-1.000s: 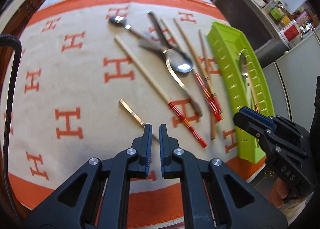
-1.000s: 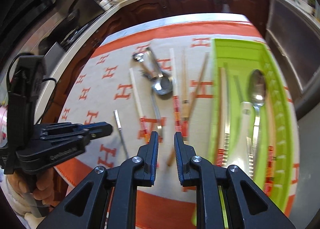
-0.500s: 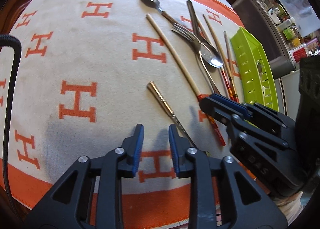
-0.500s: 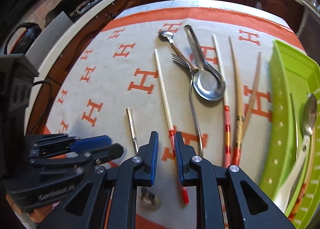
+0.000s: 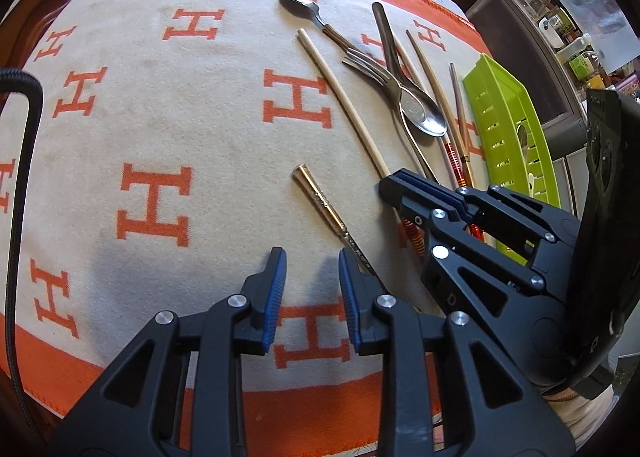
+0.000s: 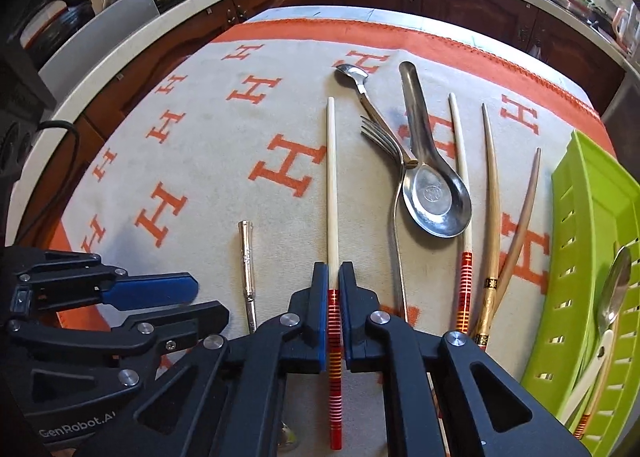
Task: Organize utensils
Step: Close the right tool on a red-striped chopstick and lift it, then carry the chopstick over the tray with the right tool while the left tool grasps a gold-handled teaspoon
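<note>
Chopstick [image 6: 332, 193] with red-striped end lies on the H-patterned cloth [image 6: 192, 161], and your right gripper [image 6: 333, 277] is pinching it. Your left gripper [image 5: 311, 269] hangs spread over bare cloth, just beside a metal handle [image 5: 320, 199].

The cloth [image 5: 168, 105] on the table has big orange letters "H" all over it, and they show in both views. On the side of the left gripper [image 6: 160, 299], seen from the right wrist camera, small pale letters say "GenRobot.A", and the rest of the word is cut off. The big metal spoon [image 6: 436, 197] has a small round stamp in its bowl, but it is too small to read.
</note>
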The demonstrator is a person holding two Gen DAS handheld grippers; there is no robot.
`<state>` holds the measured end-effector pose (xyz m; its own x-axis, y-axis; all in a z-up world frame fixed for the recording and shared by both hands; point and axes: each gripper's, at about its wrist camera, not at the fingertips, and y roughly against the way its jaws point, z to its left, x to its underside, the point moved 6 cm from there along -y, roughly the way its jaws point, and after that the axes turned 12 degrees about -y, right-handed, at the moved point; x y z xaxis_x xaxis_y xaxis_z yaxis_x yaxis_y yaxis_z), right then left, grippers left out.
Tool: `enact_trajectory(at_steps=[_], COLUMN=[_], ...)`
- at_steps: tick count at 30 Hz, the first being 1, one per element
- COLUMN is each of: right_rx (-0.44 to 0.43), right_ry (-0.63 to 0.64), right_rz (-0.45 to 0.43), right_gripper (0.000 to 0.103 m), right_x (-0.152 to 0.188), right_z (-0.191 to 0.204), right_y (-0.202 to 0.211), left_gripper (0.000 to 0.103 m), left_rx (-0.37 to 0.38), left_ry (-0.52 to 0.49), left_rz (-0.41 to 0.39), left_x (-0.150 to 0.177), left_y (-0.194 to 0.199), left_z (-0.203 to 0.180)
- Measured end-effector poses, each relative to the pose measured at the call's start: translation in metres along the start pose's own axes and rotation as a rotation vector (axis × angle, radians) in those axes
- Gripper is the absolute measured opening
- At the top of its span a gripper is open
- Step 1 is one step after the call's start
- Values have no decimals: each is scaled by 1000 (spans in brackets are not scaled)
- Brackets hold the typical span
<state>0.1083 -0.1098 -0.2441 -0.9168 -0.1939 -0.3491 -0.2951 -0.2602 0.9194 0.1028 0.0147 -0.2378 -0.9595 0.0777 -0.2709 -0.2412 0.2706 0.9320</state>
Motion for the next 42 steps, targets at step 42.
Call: enact_trajectory(at_steps=[42], right_rx=[71], right_ry=[-617], right_rz=[-191], right_gripper=[16], right_x=[74], right_z=[-212], right_y=[118], left_gripper=[24], left_rx=[-132], left_ry=[-176], left_rz=[25], left_x=[-60], left_y=[-39], left_z=[-85])
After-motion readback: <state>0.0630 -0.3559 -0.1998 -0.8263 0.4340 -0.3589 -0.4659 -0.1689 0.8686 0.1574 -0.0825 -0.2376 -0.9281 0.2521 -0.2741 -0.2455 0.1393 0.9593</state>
